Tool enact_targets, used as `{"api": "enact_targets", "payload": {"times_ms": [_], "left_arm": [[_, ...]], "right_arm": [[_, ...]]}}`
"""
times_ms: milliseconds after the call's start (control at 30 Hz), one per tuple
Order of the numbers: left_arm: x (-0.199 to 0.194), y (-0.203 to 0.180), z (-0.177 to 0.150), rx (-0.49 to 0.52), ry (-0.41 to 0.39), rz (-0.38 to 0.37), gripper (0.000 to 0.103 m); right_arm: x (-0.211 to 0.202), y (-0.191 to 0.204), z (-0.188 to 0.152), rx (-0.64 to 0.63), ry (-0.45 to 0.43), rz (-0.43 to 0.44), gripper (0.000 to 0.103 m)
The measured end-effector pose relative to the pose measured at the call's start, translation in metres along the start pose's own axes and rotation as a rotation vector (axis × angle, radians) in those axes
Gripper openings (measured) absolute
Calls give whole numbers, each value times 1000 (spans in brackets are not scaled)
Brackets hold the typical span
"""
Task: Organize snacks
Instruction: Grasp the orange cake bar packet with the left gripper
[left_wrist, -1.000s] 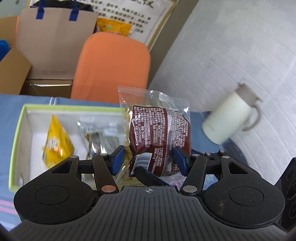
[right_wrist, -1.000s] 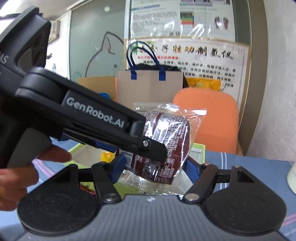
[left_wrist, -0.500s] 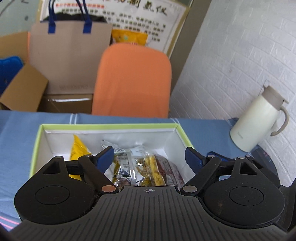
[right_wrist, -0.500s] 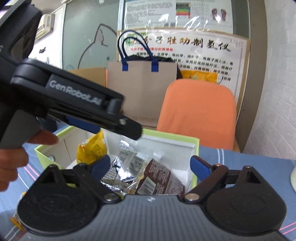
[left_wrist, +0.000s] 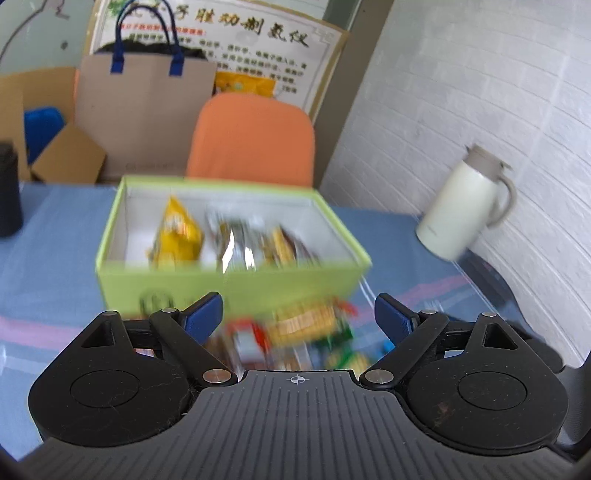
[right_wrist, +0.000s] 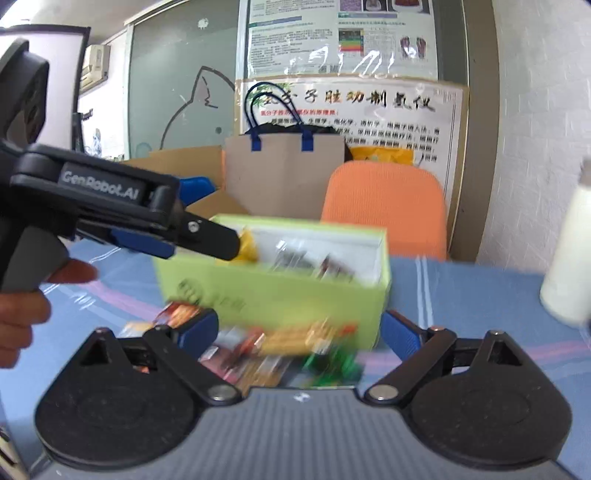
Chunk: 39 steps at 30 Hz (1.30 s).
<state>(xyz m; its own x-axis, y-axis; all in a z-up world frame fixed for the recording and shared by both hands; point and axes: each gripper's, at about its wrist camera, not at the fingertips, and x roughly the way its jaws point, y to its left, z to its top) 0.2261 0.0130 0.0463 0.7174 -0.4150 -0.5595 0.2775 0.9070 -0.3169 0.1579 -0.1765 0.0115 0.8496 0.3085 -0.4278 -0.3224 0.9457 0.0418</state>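
A lime-green box (left_wrist: 236, 284) stands on the blue cloth and holds a yellow packet (left_wrist: 177, 232) and several brown and silver packets (left_wrist: 258, 247). A blurred pile of loose snacks (left_wrist: 306, 326) lies in front of the box. My left gripper (left_wrist: 299, 317) hovers over this pile, its jaws opening with nothing pressed between the pads. My right gripper (right_wrist: 299, 332) is open over the same pile of loose snacks (right_wrist: 280, 347), short of the box (right_wrist: 295, 291). In the right wrist view the left gripper (right_wrist: 221, 245) reaches in from the left, held by a hand (right_wrist: 22, 314).
A white jug (left_wrist: 461, 206) stands at the right near the brick wall. A black cylinder (left_wrist: 9, 192) is at the left edge. Behind the table are an orange chair (left_wrist: 255, 140), a paper bag (left_wrist: 147, 110) and cardboard boxes (left_wrist: 66, 158).
Both grippers let go of the brown packet, which now lies in the box. They opened wide and drew back from the box, bringing the loose pile into view.
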Motion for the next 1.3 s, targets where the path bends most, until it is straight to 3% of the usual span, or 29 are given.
{"api": "enact_targets", "payload": {"times_ms": [167,367,767,967,1300], "left_arm": [[-19,0,-51,-50,57,31,77],[-22,3,-90,-133,195,-107,70],[15,-22,-99,-123,301,-136,60],[21,-23,-92,-116,292,-100,60],[41,-32,-94,-75,312,-47,58]], "right_arm": [[-18,35,-53,13,85,6,93],[-17,48,-76,-5,128,-30,93],[-24,58,-90,-36,145,-2,93],[-20,47,-90,-6,144,-38,93],[-12,44,-87,3,151,-22,93]]}}
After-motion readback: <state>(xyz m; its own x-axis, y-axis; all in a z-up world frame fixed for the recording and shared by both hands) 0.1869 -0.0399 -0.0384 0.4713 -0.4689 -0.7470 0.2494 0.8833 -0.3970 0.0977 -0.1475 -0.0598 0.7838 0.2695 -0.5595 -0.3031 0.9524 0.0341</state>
